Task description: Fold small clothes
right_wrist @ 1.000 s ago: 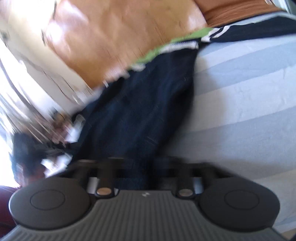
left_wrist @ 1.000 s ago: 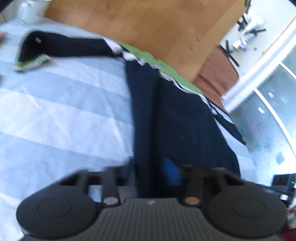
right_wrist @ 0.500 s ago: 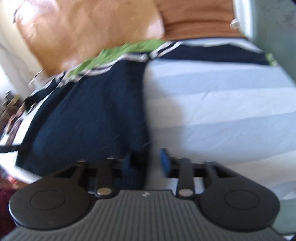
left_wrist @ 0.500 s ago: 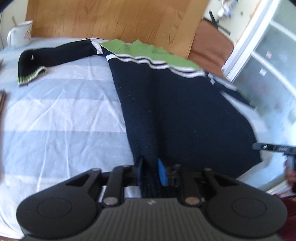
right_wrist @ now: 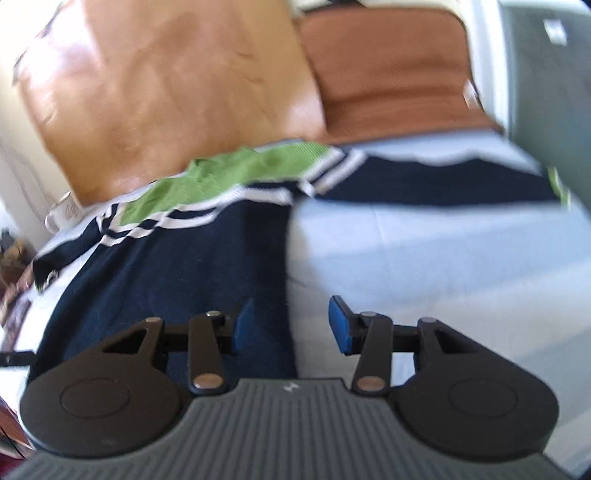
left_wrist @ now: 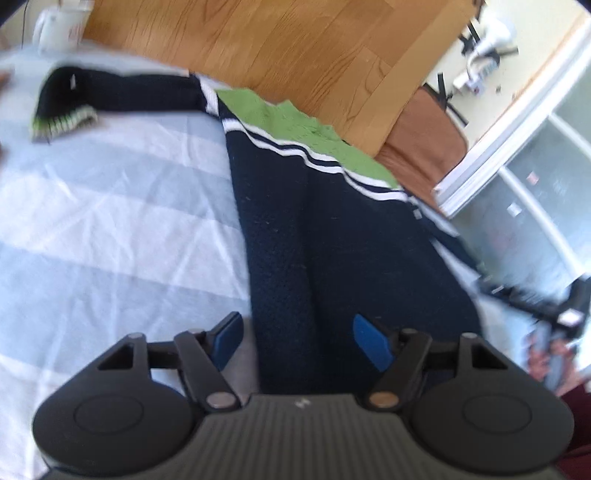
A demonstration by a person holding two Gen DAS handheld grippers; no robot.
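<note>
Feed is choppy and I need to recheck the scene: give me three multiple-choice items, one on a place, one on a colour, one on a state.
1. Where does the white mug stand?
A. at the far edge of the striped sheet
B. on the sweater
C. on the brown chair

2. What colour is the sweater yoke above the white stripes?
A. red
B. green
C. yellow

3. How does the left sleeve lie?
A. folded over the body
B. stretched out sideways
C. hanging off the bed

Answers: 1 A, it sits beyond the sleeve cuff. 2 B, a green band tops the navy body. 3 B, it runs flat away from the shoulder.
</note>
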